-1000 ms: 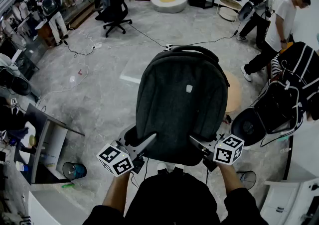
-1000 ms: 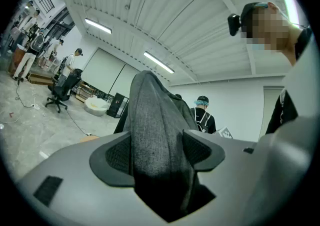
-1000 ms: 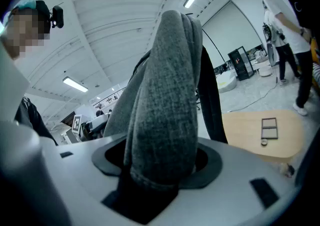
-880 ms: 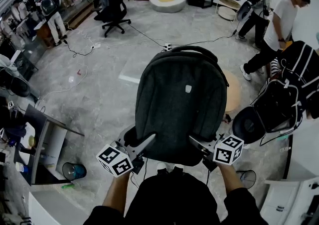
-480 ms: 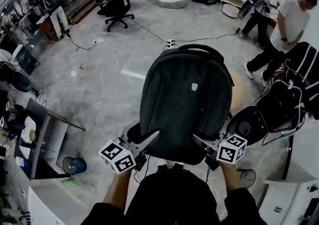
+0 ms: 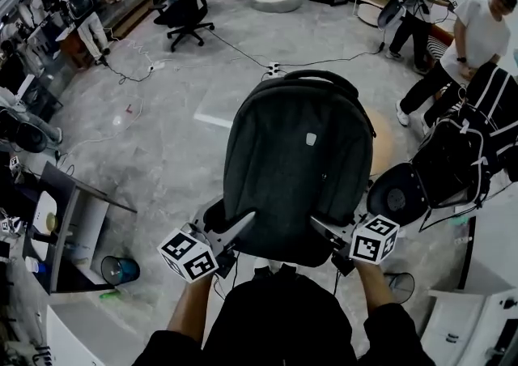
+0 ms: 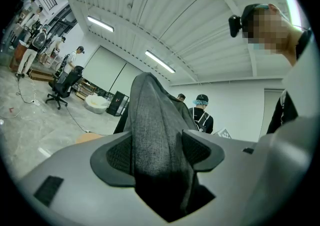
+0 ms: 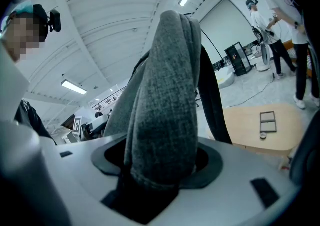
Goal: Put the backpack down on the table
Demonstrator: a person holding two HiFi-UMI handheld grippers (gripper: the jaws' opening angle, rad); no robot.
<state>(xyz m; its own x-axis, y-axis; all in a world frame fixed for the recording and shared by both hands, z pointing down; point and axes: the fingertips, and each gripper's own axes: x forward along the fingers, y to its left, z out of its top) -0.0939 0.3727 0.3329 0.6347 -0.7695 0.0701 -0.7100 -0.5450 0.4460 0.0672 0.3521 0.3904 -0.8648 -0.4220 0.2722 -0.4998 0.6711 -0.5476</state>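
A dark grey backpack [image 6: 295, 170] hangs upright in the air in front of me, its top handle away from me. My left gripper [image 6: 241, 227] is shut on its lower left edge and my right gripper [image 6: 324, 231] is shut on its lower right edge. In the left gripper view the grey fabric [image 7: 150, 120] fills the gap between the dark pads [image 7: 112, 156]. The right gripper view shows a thick fold of the fabric [image 8: 167, 95] pinched the same way. A round wooden table [image 6: 382, 146] stands low on the floor, mostly hidden behind the backpack's right side.
A black backpack with white stripes [image 6: 469, 154] and a round black object [image 6: 396, 194] sit at the right. Two people [image 6: 477, 32] stand at the far right. A desk [image 6: 77, 219] and a blue bin [image 6: 120, 275] are at the lower left; an office chair [image 6: 188, 12] and floor cables are farther off.
The backpack stays held in the same place by both grippers. The head view has shifted a little, and the people at the right have moved.
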